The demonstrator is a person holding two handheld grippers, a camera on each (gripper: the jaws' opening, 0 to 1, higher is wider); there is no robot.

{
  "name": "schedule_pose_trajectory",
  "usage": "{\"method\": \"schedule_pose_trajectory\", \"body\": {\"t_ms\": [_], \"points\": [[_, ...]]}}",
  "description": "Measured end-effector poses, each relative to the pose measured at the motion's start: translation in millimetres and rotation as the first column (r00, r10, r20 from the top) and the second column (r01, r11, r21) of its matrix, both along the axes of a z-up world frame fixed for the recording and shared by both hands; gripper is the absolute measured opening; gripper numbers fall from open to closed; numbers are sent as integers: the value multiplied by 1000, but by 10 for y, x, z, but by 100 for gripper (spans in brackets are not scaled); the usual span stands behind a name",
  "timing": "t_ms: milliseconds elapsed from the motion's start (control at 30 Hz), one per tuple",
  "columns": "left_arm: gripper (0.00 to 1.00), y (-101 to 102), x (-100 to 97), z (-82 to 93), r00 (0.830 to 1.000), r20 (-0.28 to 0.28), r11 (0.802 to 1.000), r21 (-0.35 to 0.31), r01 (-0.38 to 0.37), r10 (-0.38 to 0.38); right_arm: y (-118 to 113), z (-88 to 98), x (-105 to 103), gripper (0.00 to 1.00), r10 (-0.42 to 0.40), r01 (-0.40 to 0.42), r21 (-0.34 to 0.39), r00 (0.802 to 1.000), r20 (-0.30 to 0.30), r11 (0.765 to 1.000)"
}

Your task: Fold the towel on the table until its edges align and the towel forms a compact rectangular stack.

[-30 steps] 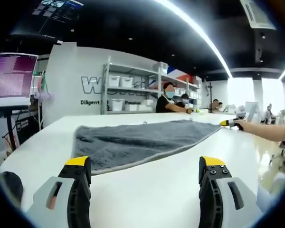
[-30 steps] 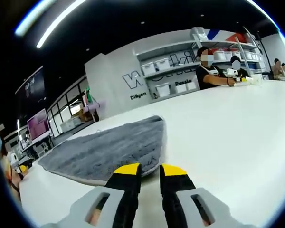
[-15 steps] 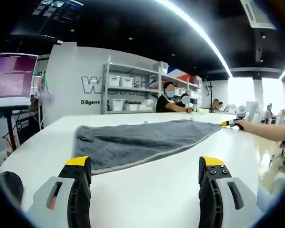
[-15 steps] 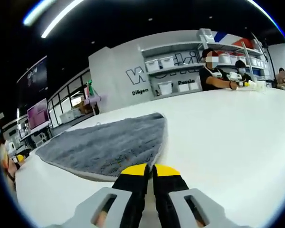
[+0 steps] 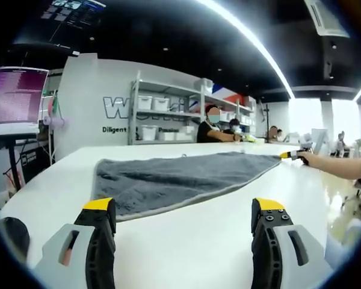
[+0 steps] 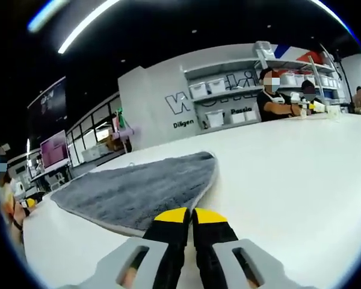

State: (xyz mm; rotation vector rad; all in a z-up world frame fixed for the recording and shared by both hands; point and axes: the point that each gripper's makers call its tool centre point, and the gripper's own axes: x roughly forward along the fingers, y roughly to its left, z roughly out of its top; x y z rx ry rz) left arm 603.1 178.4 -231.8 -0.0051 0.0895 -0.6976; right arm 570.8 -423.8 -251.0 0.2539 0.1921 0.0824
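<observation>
Gray towel (image 5: 174, 179) lies beyond gaping left tongs (image 5: 183, 211); right tongs (image 6: 189, 215) pinch its corner.

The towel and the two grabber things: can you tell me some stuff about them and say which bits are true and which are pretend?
1. The grey towel lies spread out flat on the white table. True.
2. The left gripper has its jaws pressed together. False: in the left gripper view they stand wide apart, with bare table between them.
3. The right gripper has its yellow tips shut at the towel's near corner. True.
4. The towel is bright red. False: it is grey.
5. The left gripper is holding the towel's edge. False: its tips sit short of the towel and grip nothing.
6. People sit at the far side of the table. True.
</observation>
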Motion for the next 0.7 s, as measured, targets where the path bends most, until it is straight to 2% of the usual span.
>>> {"method": "schedule_pose_trajectory", "body": {"t_ms": [267,400,700], "points": [[91,1,-3,2,1000,0,1000,-3,-2,2,87,10,-26,0,21,-21,27,1000,9,999],[91,2,-9,6,1000,1,1000,-7,-2,2,127,22,26,0,33,-33,39,999,15,999],[90,3,-11,9,1000,1,1000,-8,-2,2,469,23,193,0,90,-91,59,996,15,994]]}}
